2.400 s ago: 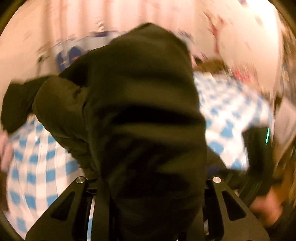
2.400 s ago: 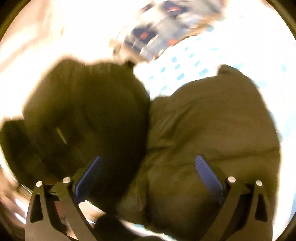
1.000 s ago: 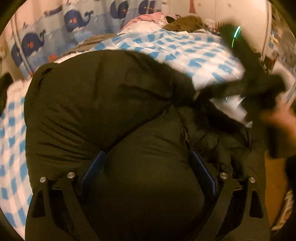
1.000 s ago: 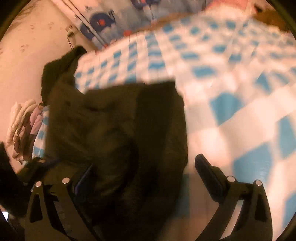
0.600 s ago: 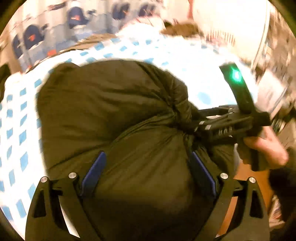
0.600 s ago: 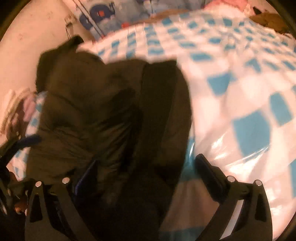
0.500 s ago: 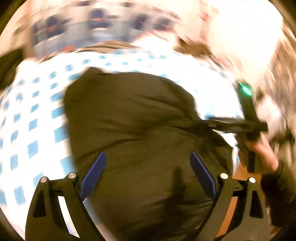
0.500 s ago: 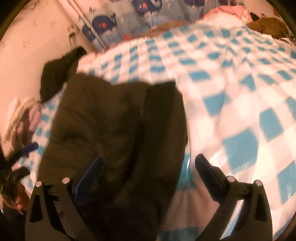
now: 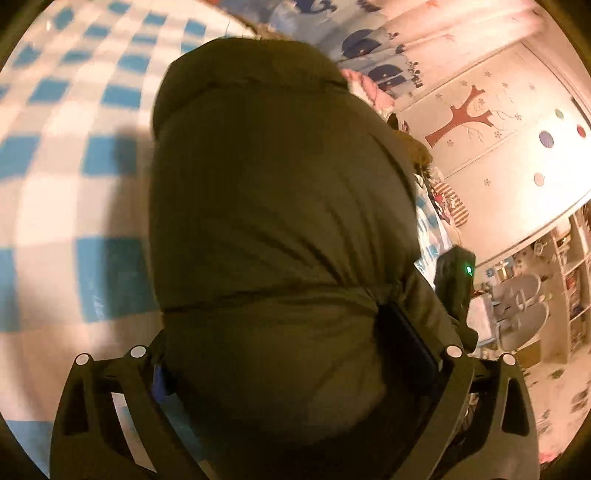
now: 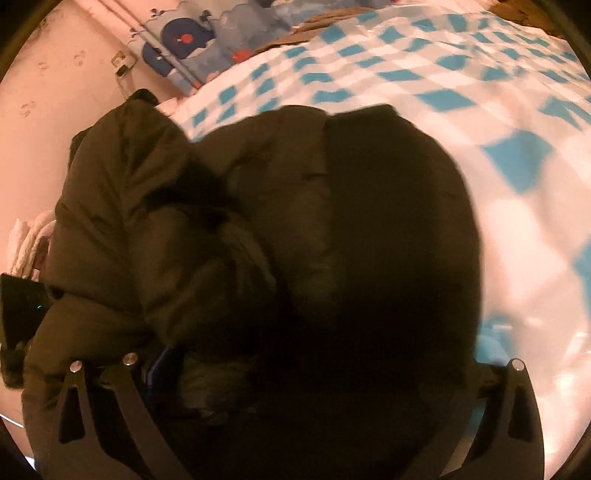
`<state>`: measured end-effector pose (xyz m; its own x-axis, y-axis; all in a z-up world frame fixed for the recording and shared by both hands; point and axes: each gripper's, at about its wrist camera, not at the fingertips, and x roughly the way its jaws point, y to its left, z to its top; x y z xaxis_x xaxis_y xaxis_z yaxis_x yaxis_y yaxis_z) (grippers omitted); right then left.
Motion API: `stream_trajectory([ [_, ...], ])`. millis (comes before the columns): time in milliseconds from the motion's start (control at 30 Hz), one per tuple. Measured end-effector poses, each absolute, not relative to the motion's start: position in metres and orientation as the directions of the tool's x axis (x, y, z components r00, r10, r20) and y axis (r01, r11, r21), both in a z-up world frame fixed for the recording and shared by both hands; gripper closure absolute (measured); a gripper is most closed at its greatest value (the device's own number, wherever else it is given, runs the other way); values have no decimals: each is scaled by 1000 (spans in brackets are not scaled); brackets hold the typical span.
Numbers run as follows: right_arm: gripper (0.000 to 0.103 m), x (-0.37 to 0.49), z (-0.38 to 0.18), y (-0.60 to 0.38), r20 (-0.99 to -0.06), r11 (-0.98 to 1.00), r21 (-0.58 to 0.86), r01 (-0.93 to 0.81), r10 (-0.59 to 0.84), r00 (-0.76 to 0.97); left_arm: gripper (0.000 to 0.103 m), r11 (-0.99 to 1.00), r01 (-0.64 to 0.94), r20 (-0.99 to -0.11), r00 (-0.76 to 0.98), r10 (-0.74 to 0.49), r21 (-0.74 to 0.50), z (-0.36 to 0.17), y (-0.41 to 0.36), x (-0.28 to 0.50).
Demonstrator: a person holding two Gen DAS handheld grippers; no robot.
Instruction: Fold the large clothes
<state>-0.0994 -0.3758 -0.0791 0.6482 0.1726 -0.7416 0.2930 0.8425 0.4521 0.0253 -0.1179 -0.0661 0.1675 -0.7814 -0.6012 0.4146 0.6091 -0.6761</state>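
Now the dark olive padded jacket lies bunched on the blue-and-white checked bedspread, filling most of both wrist views. The left gripper has its fingers spread wide with a thick puffy fold of the jacket bulging between them. The right gripper, also wide apart, is buried in the jacket's darker side; whether either one actually pinches cloth I cannot tell. Beyond the jacket's far edge hangs a whale-print curtain.

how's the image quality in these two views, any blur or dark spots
Left wrist: warm orange cast, the blue-and-white checked bedspread smeared by blur, the dark olive puffy jacket sharper. Right wrist: the jacket's near fold is almost black in shadow, the bedspread washed out at the right edge.
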Motion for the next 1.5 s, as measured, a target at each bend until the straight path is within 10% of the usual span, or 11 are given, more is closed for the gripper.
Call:
stream_trajectory([
  [467,5,58,-87,-146,-745,909,404,-103,392,540,11,913,37,-796,478,-373,-406,-52,132,22],
  [800,6,8,-6,-215,-695,925,380,15,275,664,10,993,93,-726,677,-118,-75,-14,59,-13],
  [900,6,18,26,-196,-562,878,471,-91,377,736,10,994,88,-723,682,-107,-65,-17,57,-16],
  [1133,6,93,-76,-163,-620,870,493,-23,369,692,9,991,102,-705,696,-137,-92,-23,64,-17],
  [1500,6,1,-3,-162,-647,926,366,-92,324,691,8,997,71,-732,679,-48,0,-5,73,-48],
])
